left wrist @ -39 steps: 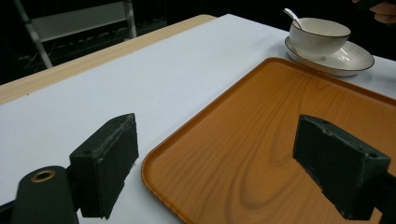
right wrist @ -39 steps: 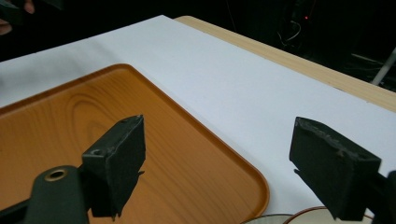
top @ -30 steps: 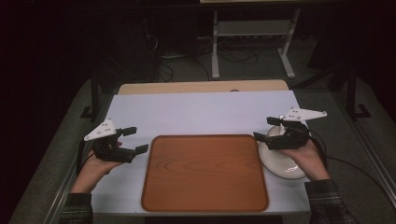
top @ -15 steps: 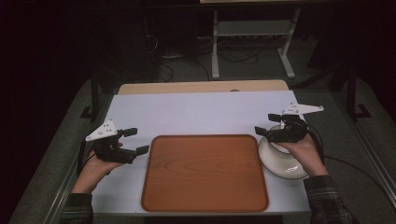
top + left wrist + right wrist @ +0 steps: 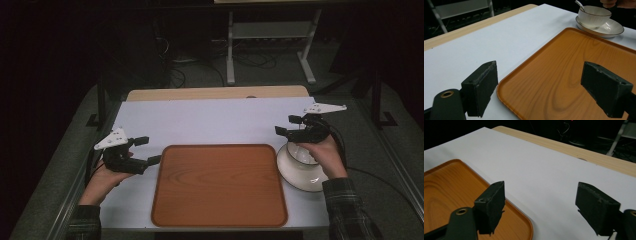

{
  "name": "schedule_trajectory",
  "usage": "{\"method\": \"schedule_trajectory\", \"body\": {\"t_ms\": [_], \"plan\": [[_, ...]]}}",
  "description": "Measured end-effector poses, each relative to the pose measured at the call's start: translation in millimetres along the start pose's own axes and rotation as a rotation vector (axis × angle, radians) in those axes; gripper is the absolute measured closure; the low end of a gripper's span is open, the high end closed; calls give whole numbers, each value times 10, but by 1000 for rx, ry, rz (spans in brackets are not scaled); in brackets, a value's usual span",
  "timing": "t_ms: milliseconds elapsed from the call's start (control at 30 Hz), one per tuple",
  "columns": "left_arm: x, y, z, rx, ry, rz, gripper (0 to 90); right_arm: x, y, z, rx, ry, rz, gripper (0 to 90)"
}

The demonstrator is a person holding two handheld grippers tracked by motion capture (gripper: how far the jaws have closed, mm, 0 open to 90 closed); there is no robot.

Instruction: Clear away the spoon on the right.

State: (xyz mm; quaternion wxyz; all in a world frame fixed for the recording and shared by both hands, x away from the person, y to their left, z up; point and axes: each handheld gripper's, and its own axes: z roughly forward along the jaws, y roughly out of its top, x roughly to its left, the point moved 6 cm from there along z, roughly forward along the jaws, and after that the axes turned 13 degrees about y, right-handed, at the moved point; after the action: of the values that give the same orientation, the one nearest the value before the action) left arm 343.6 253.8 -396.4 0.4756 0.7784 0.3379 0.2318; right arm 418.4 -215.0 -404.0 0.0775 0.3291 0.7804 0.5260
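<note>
A brown wood-grain tray (image 5: 219,186) lies in the middle of the white table top (image 5: 210,122). Right of it a white bowl (image 5: 298,154) stands on a white plate (image 5: 300,184). The left gripper view shows the bowl (image 5: 594,17) with a spoon (image 5: 579,4) in it, on the plate (image 5: 610,29). My left gripper (image 5: 150,149) is open beside the tray's left edge, its jaws (image 5: 544,92) straddling the tray's near-left corner (image 5: 506,87). My right gripper (image 5: 283,125) hovers open above the bowl's far side and holds nothing (image 5: 541,207).
A bare wooden strip (image 5: 215,93) runs along the table's far edge. Beyond it are a dark floor with cables and a white metal rack (image 5: 270,30). Dark rails flank the table on both sides.
My right gripper has drifted a little toward the table's far side, above the bowl. The left gripper has hardly moved.
</note>
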Motion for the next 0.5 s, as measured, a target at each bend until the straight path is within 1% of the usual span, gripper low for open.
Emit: {"method": "schedule_trajectory", "body": {"t_ms": [33,167,200,233,267,367,400,433,467,500], "plan": [[0,0,0,0,0,0,136,0,0,0,0,0,0,236],[7,-12,6,1,4,-6,136,-34,-44,-33,22,-6,20,332],[4,-13,4,2,4,-1,136,-45,-54,-41,28,-16,18,355],[4,-13,4,2,4,-1,136,-56,-64,-52,33,-26,19,355],[2,-12,1,2,3,1,136,-56,-64,-52,33,-26,19,391],[5,-11,-7,1,7,-2,136,-83,-92,-87,37,-26,40,491],[10,-13,-10,2,7,0,136,-90,-100,-99,37,-32,46,544],[15,-16,-13,2,9,-3,136,-108,-114,-123,41,-45,59,665],[18,-17,-14,1,10,-4,136,-108,-114,-123,41,-45,59,665],[22,-18,-15,0,11,-5,136,-112,-117,-130,42,-50,59,718]]}}
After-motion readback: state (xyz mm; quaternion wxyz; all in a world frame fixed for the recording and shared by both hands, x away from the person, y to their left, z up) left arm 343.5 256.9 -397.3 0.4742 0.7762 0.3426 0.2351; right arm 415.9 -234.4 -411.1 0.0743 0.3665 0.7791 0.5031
